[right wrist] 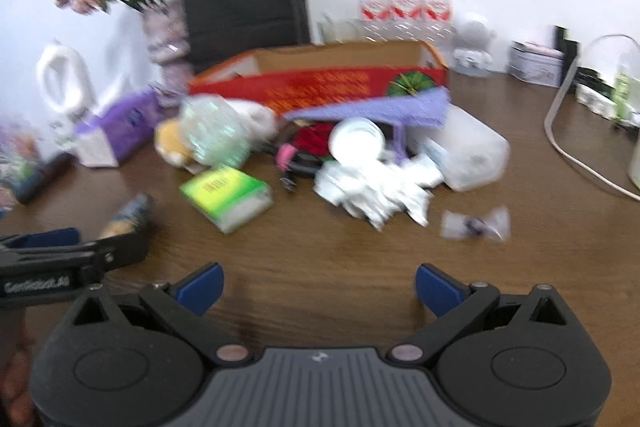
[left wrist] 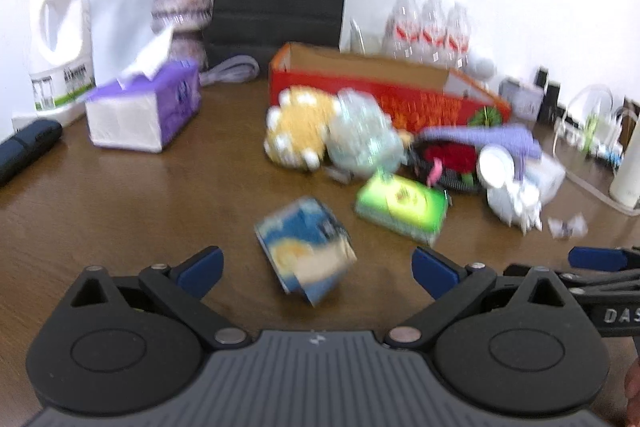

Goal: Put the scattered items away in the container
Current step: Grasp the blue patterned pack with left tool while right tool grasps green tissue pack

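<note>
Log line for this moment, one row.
left gripper: open, over blue packet | right gripper: open, empty | red box: items outside

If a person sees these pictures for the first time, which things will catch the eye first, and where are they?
First comes the long red box at the back of the brown table, with a pile of loose things in front of it: a yellow toy, a green packet and crumpled white bags. Nearer, a blue and yellow packet lies just ahead of the open left tool.
</note>
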A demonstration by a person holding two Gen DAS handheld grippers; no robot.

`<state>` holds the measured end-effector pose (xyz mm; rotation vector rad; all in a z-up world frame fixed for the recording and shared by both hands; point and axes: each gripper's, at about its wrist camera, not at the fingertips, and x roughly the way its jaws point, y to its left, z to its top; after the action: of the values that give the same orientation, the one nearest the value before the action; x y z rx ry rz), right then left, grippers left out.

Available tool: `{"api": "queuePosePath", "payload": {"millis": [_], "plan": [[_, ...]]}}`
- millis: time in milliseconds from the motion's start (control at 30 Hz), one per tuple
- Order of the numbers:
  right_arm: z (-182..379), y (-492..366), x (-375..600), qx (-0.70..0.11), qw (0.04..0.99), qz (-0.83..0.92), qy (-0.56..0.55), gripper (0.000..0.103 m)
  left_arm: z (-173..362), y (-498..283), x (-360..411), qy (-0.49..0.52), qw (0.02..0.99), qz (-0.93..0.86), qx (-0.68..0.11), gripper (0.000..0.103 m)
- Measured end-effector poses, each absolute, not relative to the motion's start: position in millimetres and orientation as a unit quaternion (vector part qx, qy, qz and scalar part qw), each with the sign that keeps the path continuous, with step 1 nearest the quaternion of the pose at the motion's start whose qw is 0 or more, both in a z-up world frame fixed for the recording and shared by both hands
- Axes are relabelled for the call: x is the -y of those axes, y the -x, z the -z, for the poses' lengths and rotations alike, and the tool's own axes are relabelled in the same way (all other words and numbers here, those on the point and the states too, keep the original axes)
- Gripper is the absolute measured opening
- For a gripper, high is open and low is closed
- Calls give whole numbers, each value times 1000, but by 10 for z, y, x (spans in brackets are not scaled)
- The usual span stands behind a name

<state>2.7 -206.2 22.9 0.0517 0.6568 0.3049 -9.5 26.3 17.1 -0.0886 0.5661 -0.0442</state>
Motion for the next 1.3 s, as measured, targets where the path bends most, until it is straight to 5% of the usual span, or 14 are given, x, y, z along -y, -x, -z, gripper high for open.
{"api": "queuePosePath", "payload": {"millis": [167, 400, 533, 700, 767, 800, 1300], "plan": [[-420, -112, 1892, -276, 940, -200, 31, 97, -236, -70, -305, 49, 956, 38, -285, 95], [-456, -517, 1506, -278, 906, -299, 111, 80, -106, -202, -360, 48, 943, 35, -328, 51], [-367, -747, 1343, -303, 888, -326, 114, 77, -76, -158, -438, 42, 945, 32, -323, 51], [-215, -906, 1198, -321, 878, -337, 115, 76, -73, -103, -492, 35, 947, 33, -319, 32], [-169, -926, 1151, -327, 877, -334, 114, 66, -82, -88, -503, 40, 946, 40, -318, 27], [-174, -910, 1160, -326, 878, -333, 107, 48, -90, -76, -500, 41, 947, 43, -317, 24], [-325, 542, 1920, -294, 937, -190, 12, 44, -223, 671, -47, 24, 951, 113, -288, 16]]}}
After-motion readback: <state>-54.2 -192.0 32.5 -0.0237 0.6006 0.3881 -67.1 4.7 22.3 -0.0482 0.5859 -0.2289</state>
